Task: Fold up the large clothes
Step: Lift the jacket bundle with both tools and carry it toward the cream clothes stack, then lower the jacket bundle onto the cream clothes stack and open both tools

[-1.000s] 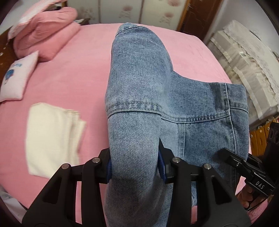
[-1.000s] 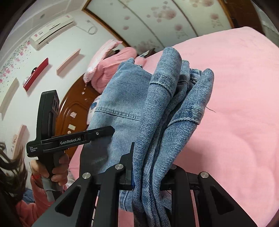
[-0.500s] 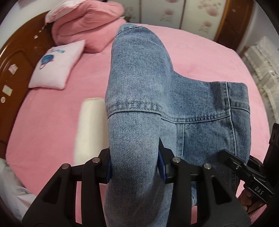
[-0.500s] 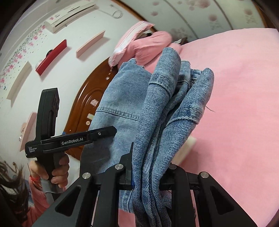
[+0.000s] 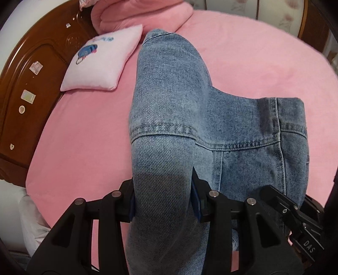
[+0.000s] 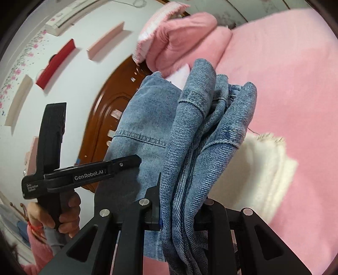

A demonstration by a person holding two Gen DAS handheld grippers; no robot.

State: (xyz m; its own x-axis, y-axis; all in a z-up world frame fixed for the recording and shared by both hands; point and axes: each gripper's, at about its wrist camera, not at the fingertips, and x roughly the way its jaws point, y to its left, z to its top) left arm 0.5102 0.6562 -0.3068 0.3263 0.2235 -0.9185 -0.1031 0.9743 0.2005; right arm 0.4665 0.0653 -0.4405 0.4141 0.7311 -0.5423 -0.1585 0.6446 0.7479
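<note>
A folded blue denim garment (image 5: 190, 118) hangs between both grippers above the pink bed (image 5: 253, 52). My left gripper (image 5: 163, 203) is shut on a thick fold of the denim, which bulges up over its fingers. In the right wrist view my right gripper (image 6: 179, 213) is shut on a bunch of several denim layers (image 6: 207, 131). The left gripper's black body (image 6: 84, 174) shows there at the left, held by a hand (image 6: 67, 213). The right gripper's handle (image 5: 295, 215) appears at the lower right of the left wrist view.
A pale pink cushion (image 5: 101, 61) and a folded pink quilt (image 5: 143, 12) lie near the wooden headboard (image 5: 27, 91). A folded white cloth (image 6: 268, 169) lies on the bed beside the denim. Wall shelves (image 6: 57, 63) hang above the headboard.
Both grippers carried the denim across the bed toward the headboard and lower. The cushion and headboard came closer in the left view; the white cloth left that view and entered the right view.
</note>
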